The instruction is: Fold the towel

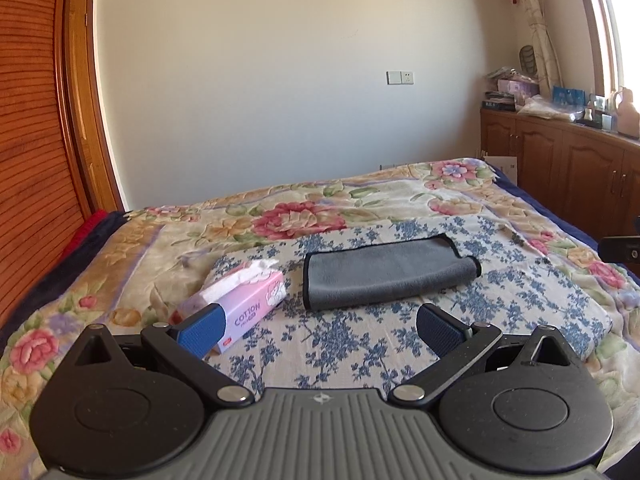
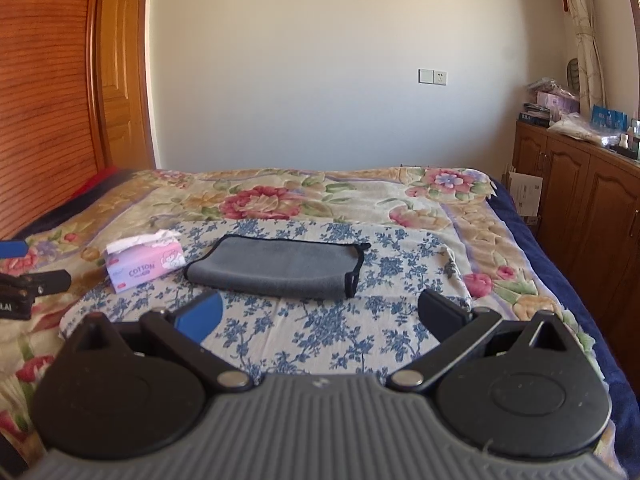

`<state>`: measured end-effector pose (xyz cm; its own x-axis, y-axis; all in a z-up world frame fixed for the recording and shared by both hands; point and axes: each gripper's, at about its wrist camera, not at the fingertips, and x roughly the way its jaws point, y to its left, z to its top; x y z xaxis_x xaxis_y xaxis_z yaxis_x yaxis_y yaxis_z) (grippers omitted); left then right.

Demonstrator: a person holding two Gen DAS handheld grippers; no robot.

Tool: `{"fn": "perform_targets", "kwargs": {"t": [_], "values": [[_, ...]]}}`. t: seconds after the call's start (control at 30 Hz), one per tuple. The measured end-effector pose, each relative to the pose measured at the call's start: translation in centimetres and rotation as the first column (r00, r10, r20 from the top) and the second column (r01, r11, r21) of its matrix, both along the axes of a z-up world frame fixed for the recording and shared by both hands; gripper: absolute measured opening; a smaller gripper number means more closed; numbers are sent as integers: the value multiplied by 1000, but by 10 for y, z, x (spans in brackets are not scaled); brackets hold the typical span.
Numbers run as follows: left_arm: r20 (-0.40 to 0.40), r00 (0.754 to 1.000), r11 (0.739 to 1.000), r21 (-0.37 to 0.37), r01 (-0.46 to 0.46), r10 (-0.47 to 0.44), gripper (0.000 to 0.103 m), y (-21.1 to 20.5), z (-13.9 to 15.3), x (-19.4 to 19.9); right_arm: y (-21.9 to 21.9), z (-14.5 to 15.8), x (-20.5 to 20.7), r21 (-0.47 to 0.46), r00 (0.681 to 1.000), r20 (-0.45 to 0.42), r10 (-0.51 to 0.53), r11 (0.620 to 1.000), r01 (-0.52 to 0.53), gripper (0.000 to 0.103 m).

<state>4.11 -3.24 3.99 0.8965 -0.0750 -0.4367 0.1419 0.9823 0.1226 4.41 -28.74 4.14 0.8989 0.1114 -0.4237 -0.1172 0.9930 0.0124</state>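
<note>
A grey towel [image 1: 384, 272] with black edging lies folded on a blue-flowered cloth [image 1: 348, 344] spread over the bed. In the right wrist view the same towel [image 2: 280, 266] sits just beyond the fingers. My left gripper [image 1: 320, 330] hovers short of the towel, open, with nothing between its blue pads. My right gripper [image 2: 320, 314] is also open and empty, a little back from the towel's near edge. The left gripper's tip [image 2: 24, 280] shows at the left edge of the right wrist view; the right gripper's tip [image 1: 624, 248] shows at the right edge of the left wrist view.
A pink tissue box [image 1: 244, 304] marked COTTON lies left of the towel, close to my left finger; the right wrist view shows this tissue box [image 2: 144, 262] too. The floral bedspread [image 1: 280, 216] stretches behind. Wooden cabinets [image 2: 580, 208] line the right side, a slatted wardrobe [image 1: 28, 140] the left.
</note>
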Motion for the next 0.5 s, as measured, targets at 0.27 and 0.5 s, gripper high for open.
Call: {"fn": "perform_targets", "kwargs": {"t": [0.27,0.5], "values": [[-11,1000,1000,-23,1,-1,103,6,-11,-5,4,-11,-7,3,1000,-13,-2,1000,2,103],[-23,1000,999,-44,-13,12,103,11,-24,-9,7,-22,-11,-1,1000,-20,-7,1000,7,103]]}}
